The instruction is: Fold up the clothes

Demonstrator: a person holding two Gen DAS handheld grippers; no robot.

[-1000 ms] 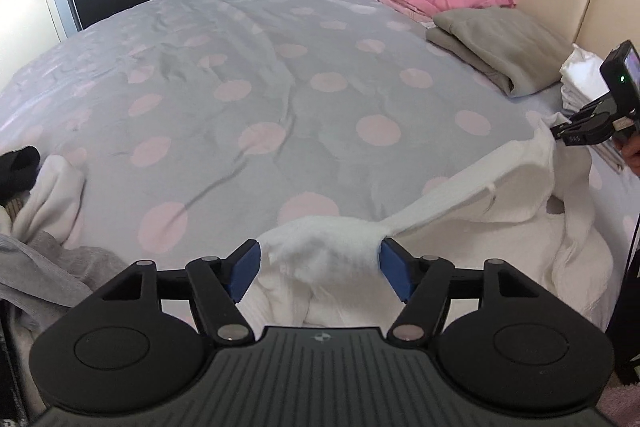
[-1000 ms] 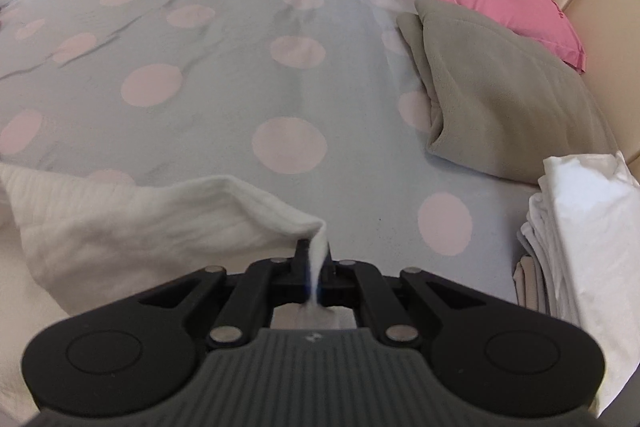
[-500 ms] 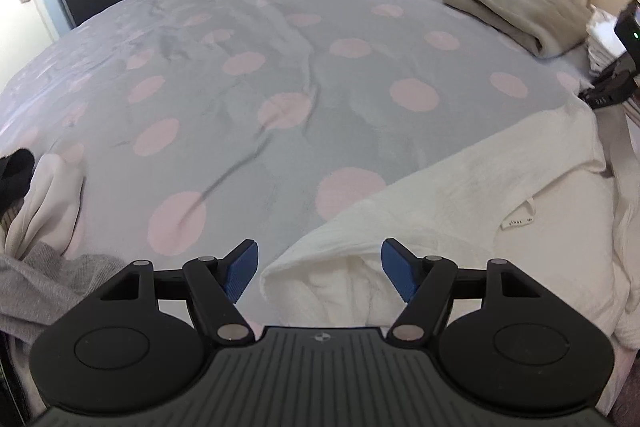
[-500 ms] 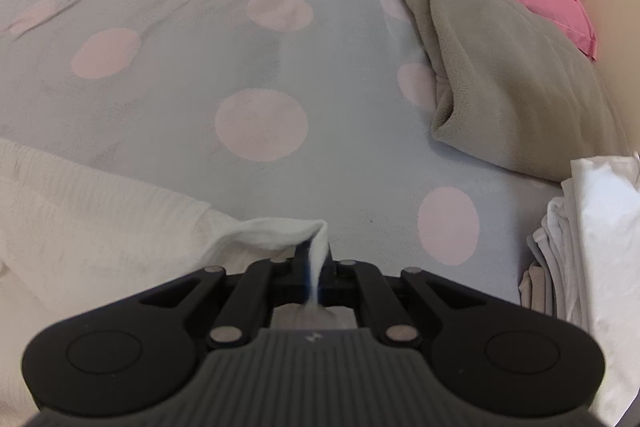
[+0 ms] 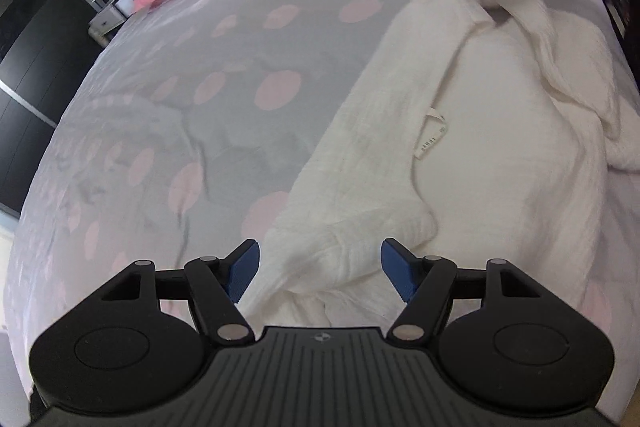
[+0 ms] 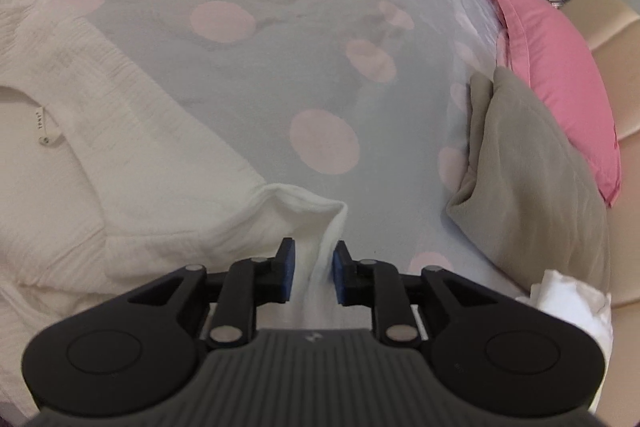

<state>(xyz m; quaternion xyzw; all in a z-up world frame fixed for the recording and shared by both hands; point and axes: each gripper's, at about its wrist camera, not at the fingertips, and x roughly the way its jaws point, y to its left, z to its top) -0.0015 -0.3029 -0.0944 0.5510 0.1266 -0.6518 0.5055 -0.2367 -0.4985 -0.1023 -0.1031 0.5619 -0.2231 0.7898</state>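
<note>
While one white garment sprawls: one pink pillow, two grippers.

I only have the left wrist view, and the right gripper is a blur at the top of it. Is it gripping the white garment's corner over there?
Observer: No firm grip. The right gripper has just been opening, and the corner of the white garment lies loose between its fingers.
Operator: Is anything close beside it that I might hit?
Observer: A folded taupe blanket lies to its right, with bare sheet between it and the garment's corner.
Operator: And past that?
Observer: A white cloth pile sits by the blanket's near end.
</note>
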